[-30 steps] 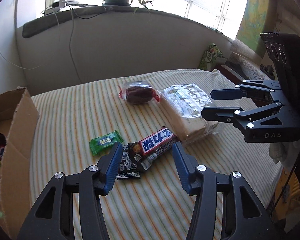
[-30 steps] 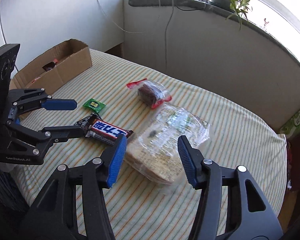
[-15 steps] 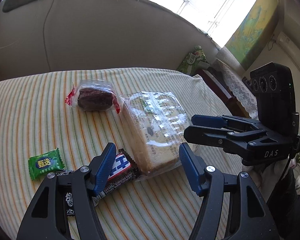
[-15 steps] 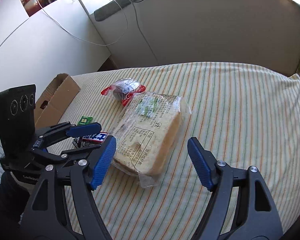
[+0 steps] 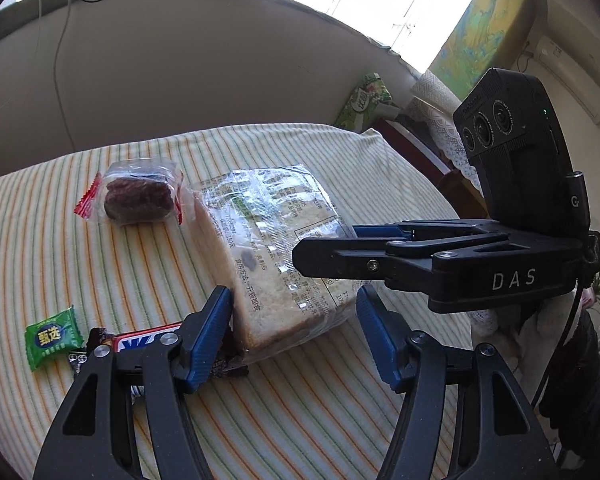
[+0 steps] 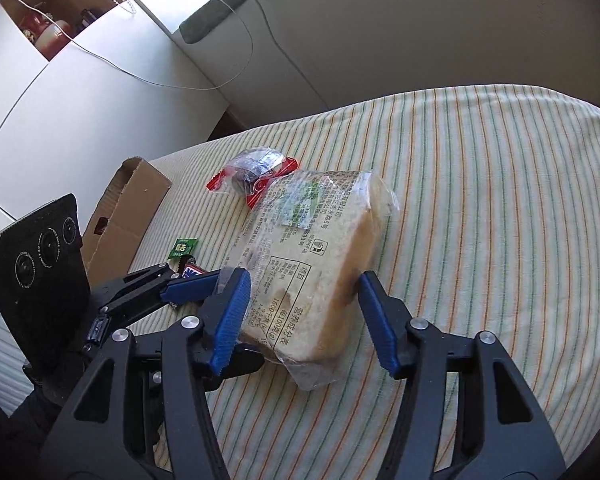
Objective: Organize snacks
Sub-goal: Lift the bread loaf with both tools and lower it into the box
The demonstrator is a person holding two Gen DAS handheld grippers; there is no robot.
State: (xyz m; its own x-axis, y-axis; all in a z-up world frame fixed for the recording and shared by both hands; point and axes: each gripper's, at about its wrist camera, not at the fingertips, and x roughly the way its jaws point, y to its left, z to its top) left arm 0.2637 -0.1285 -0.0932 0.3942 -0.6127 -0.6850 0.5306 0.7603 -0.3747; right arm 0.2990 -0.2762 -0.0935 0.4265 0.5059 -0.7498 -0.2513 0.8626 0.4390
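**Both grippers spread around the bagged bread**

A clear bag of sliced bread (image 5: 272, 248) lies on the striped cloth of the worktop (image 6: 500, 200), roughly mid-surface, with its near end toward both cameras. The left gripper (image 5: 294, 334) has its fingers spread wide on either side of that near end; its left blue pad sits just beside the loaf's side, and whether it touches cannot be told. The right gripper (image 6: 304, 316) is likewise spread wide, its fingers flanking the same end of the loaf from the other direction, nothing clamped between them. In the left wrist view the right gripper reaches across the loaf's far side.

Just beyond the bread, touching its bag, lies a small clear packet with red edges holding a dark cake (image 5: 138, 196). A chocolate bar in a red, white and blue wrapper (image 5: 148, 338) lies at the loaf's near left corner, partly hidden under the left finger. A small green candy packet (image 5: 52, 338) sits just beside the bar. An open cardboard box (image 6: 128, 216) stands at the worktop's left edge.
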